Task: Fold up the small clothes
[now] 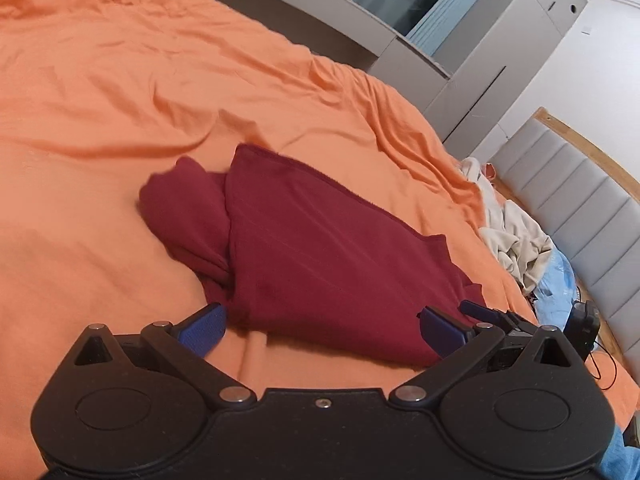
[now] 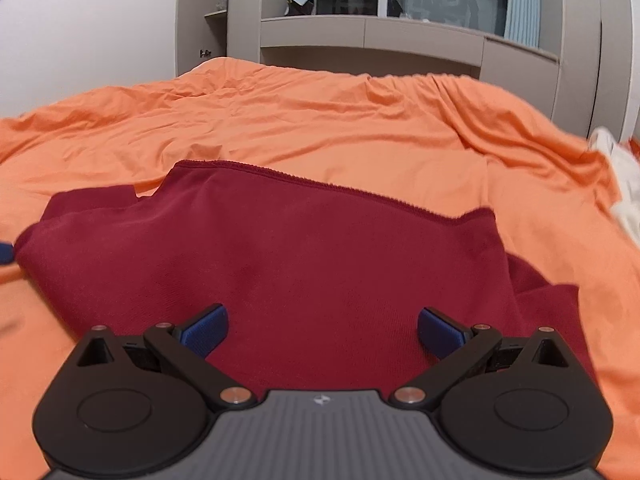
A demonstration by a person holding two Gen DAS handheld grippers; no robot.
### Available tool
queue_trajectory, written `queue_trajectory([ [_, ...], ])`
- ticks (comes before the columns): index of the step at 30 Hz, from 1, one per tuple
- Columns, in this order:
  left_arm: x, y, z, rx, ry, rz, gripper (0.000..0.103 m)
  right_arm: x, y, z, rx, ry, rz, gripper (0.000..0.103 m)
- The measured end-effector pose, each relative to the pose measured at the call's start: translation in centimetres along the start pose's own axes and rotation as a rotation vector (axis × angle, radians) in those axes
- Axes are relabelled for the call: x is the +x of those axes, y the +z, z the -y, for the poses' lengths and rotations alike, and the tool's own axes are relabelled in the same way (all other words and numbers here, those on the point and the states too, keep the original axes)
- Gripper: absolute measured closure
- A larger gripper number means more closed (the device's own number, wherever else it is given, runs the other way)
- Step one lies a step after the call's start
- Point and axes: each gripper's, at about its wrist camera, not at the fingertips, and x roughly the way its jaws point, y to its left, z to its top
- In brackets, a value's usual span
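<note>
Orange sheet (image 1: 100, 128), creased all over, covers the bed and fills the left side of the left wrist view. Toward the middle lies the maroon garment (image 1: 312, 248), partly folded, one layer doubled over another, with a bunched part sticking out at its left. The left gripper (image 1: 322, 328) is just in front of the garment's near edge, its blue-padded fingers (image 1: 204, 328) spread wide and holding nothing. Further right, the other gripper's dark tip shows beside the garment's right corner, and a heap of pale cloth (image 1: 516, 240) sits at the bed's edge against a grey padded headboard (image 1: 580, 200).

From the right wrist view, the maroon garment (image 2: 304, 264) spreads across the orange sheet (image 2: 320, 120), its stitched hem running along the far side. The right gripper (image 2: 322, 330) hangs over the cloth's near part, fingers (image 2: 440, 330) wide apart, clasping nothing. Grey cabinets (image 2: 400, 40) stand beyond the bed.
</note>
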Motion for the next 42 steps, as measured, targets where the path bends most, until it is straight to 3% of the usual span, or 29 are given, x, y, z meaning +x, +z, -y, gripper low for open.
queue_trajectory([
  [6, 0.1, 0.1, -0.4, -0.075, -0.034, 0.003, 0.001, 0.2, -0.1, 0.4, 0.023, 0.012, -0.014, 0.0],
  [9, -0.5, 0.1, -0.6, -0.107, -0.086, -0.02, 0.001, 0.4, -0.1, 0.4, 0.027, 0.014, -0.02, 0.0],
  [12, -1.0, -0.5, -0.5, -0.063, -0.11, -0.022, 0.001, 0.4, -0.2, 0.4, 0.028, 0.013, -0.021, 0.0],
  [19, 0.6, -0.6, -0.8, -0.059, -0.052, 0.001, 0.001, 0.5, -0.3, 0.5, 0.025, 0.007, -0.018, 0.0],
  [25, 2.2, 0.0, -1.1, -0.15, -0.022, 0.052, 0.001, 0.4, -0.3, 0.4, 0.028, 0.005, -0.016, 0.0],
  [33, 4.4, 0.7, -0.5, -0.191, 0.133, 0.127, 0.021, 0.2, -0.5, -0.1, 0.025, -0.018, -0.005, 0.0],
  [38, 5.5, 1.4, -0.4, -0.207, 0.214, 0.154, 0.05, -0.2, -0.7, -0.9, -0.011, -0.054, 0.022, 0.0],
  [42, 5.6, 1.5, -0.8, -0.228, 0.24, 0.161, 0.054, -0.9, -0.8, -2.4, -0.092, -0.114, 0.072, 0.0],
])
